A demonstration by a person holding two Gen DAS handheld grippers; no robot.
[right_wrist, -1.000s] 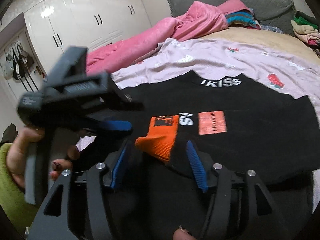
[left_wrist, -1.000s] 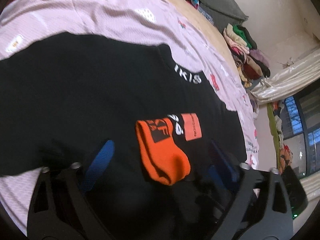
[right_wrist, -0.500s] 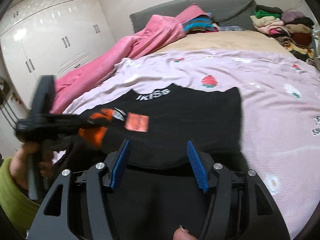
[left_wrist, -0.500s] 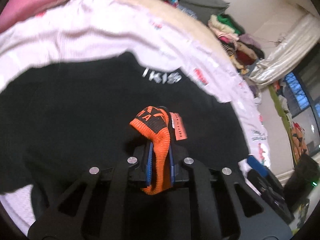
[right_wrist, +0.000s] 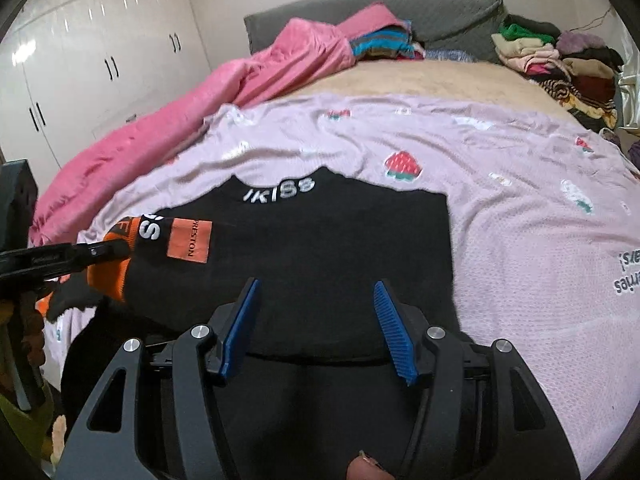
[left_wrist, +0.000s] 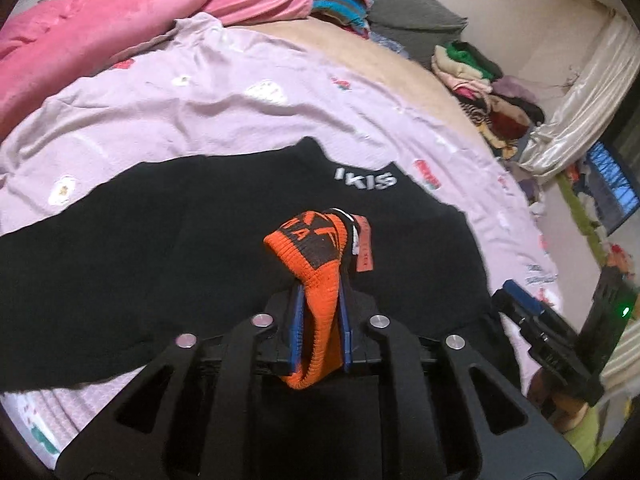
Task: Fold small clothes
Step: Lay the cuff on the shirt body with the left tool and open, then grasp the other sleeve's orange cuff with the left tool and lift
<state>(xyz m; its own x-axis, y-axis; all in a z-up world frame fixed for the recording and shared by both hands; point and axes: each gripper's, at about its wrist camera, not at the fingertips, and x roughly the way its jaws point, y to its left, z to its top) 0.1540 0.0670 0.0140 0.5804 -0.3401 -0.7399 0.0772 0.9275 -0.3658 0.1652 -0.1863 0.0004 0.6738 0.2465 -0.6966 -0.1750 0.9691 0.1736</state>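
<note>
An orange-and-black sock [left_wrist: 316, 248] with an orange label [left_wrist: 364, 252] stands up between the blue pads of my left gripper [left_wrist: 320, 292]. The pads press on it while the jaws are opening slightly. In the right wrist view the sock [right_wrist: 120, 236] hangs off that gripper [right_wrist: 100, 250] at the left edge, lifted above a black garment [right_wrist: 340, 240] lettered "IKISS". The garment [left_wrist: 160, 240] lies flat on the lilac sheet [left_wrist: 200, 120]. My right gripper [right_wrist: 316, 282] hovers open over the garment's near edge with nothing between its fingers; it also shows at the right of the left wrist view [left_wrist: 520, 300].
A pink blanket [right_wrist: 200, 112] is bunched along the bed's left side. Piles of folded clothes [right_wrist: 560, 64] sit by the grey headboard [right_wrist: 420, 12]. White wardrobe doors [right_wrist: 100, 60] stand to the left. A curtain [left_wrist: 580, 112] and window are at the right.
My left gripper shut on the sock and lifted it off the black garment. My right gripper slid to the right, away from the sock, and stayed open.
</note>
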